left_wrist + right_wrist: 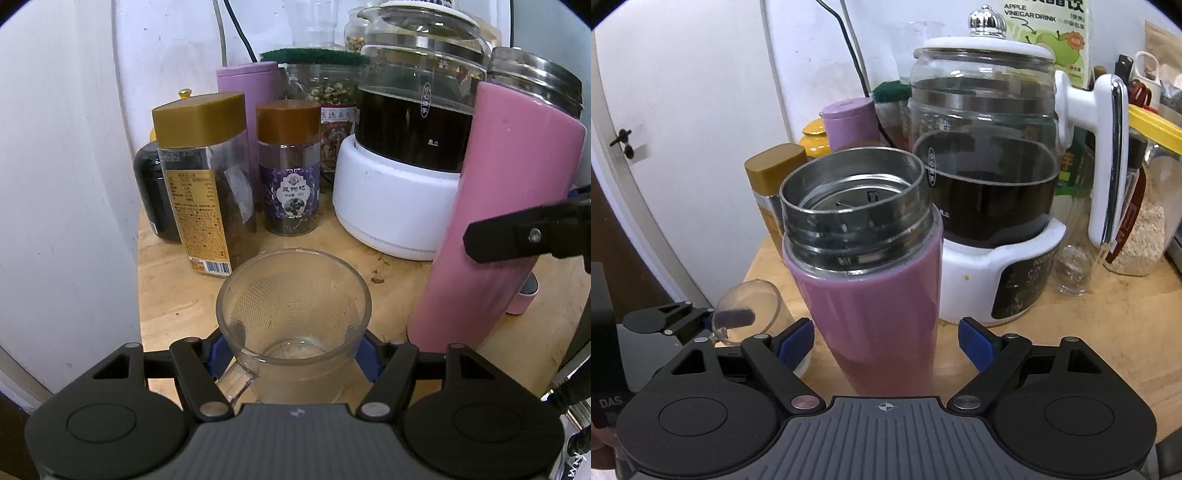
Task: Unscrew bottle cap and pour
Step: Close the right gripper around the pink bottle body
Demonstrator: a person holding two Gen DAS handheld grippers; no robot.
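Gripping a glass cup (293, 325), the left claw (293, 354) sits near the worktop's (399, 280) left edge; the right claw (886, 341) stands open around the uncapped pink bottle (871, 295).

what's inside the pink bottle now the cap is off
Through the open steel mouth of the pink bottle, the right wrist view shows a metal strainer insert with slots. Any liquid below is hidden by it and the opaque wall.

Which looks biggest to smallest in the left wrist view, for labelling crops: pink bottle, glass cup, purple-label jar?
1. pink bottle
2. glass cup, though it sits nearest the camera, which inflates it
3. purple-label jar
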